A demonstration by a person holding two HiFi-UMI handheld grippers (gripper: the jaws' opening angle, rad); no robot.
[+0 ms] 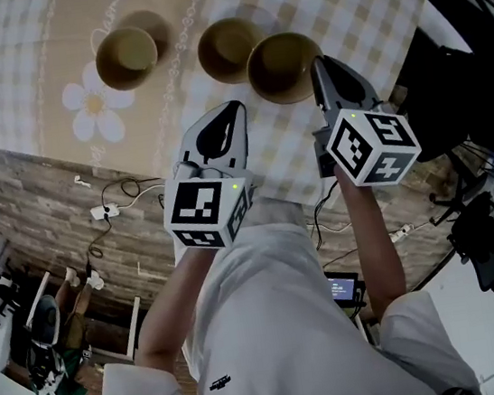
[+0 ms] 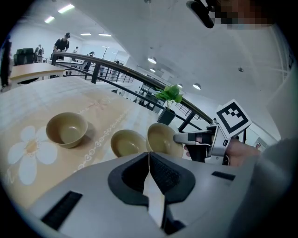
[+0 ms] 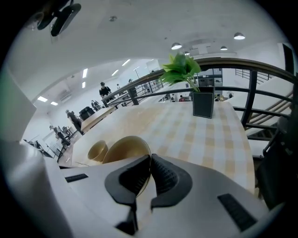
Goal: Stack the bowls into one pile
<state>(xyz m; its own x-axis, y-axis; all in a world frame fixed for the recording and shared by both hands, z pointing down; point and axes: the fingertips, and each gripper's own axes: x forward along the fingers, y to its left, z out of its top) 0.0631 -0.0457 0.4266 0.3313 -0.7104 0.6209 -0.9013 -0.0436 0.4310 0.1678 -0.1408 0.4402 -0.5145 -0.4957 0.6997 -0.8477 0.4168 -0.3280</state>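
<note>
right tongs [image 3: 149, 162] pinch rim of smooth round tan bowl [image 3: 122, 149], lower half hidden; left tongs [image 2: 149, 159] closed, empty. Checked tabletop [image 3: 205, 135].

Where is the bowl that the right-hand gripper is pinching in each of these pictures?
Head view: the held bowl is upper middle, the rightmost one, at the right gripper.
Left gripper view: centre, tilted.
Right gripper view: lower left of centre, rim between the jaws.
Shared landmark: the checked tablecloth.
</note>
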